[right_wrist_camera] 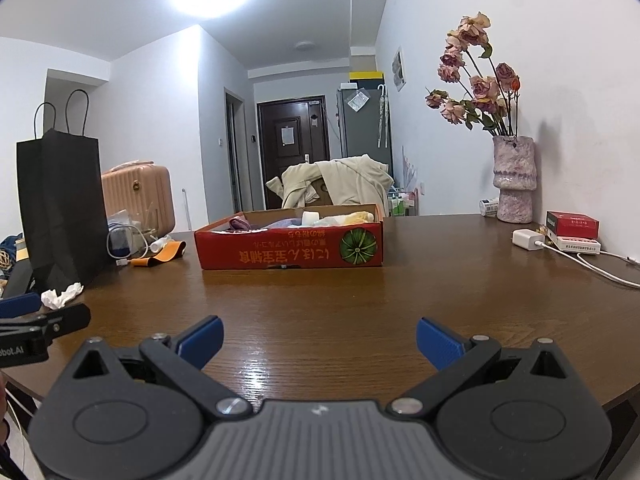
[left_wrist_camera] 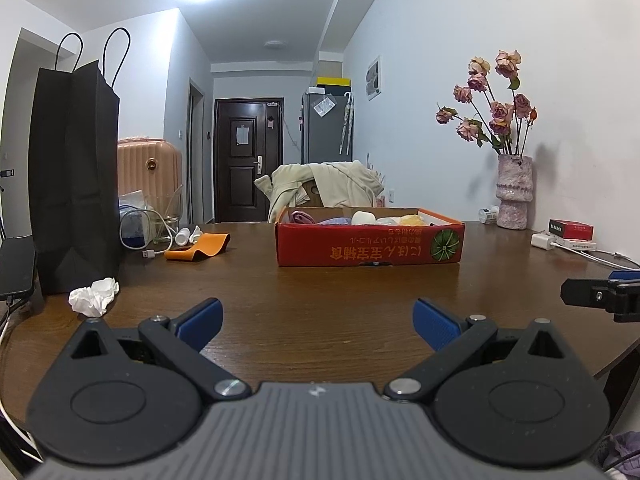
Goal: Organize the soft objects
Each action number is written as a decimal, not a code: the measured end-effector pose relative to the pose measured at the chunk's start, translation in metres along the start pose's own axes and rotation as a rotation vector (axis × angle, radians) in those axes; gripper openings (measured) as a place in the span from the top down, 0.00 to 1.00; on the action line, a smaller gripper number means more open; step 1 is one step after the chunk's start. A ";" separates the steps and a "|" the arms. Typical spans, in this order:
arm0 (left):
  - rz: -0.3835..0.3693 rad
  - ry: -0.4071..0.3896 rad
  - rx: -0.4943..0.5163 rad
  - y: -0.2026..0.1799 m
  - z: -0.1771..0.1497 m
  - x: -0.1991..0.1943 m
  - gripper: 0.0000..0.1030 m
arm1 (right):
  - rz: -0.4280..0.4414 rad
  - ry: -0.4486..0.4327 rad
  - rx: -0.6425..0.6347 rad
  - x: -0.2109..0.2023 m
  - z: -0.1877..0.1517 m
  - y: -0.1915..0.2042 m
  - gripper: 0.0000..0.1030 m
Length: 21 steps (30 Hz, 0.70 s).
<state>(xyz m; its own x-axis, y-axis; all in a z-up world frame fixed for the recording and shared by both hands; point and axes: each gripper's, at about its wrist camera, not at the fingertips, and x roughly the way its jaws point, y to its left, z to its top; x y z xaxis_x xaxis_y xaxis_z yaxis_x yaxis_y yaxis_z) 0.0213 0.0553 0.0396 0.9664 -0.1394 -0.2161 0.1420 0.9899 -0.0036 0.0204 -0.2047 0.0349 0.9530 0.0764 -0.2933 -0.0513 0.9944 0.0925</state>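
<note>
Fingers, left: my left gripper [left_wrist_camera: 318,322] hovers low over the bare desk [left_wrist_camera: 328,292], blue fingers [left_wrist_camera: 200,322] spread wide, holding nothing.
Fingers, right: my right gripper [right_wrist_camera: 320,338] is just the same, spread and empty, level with the left one beside it.
Soft things: several pale, purple and yellow bundles lie inside the red box [left_wrist_camera: 370,242] at the middle of the desk, well ahead of both grippers (what each bundle is, I cannot tell from here).
Stray piece: a crumpled tissue [left_wrist_camera: 95,296] sits on the desk by the foot of the black bag [left_wrist_camera: 74,184], near my left side.
Step in hand: probably reaching forward for the box or the tissue.
Doing it well: I should come in low and straight, keep the fingers wide until they straddle the soft piece, then close gently on its bulk, not a loose edge.
Risk: cables [left_wrist_camera: 140,236] beside the bag could snag.
</note>
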 end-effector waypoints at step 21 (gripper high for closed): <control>-0.003 0.000 0.002 0.001 0.000 0.000 0.00 | 0.002 0.001 0.013 0.000 -0.001 -0.003 0.00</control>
<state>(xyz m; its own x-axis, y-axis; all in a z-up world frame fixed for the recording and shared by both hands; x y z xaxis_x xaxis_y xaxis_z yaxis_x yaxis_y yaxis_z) 0.0216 0.0560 0.0399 0.9659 -0.1421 -0.2162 0.1451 0.9894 -0.0020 0.0202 -0.2076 0.0337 0.9527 0.0787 -0.2937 -0.0496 0.9932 0.1054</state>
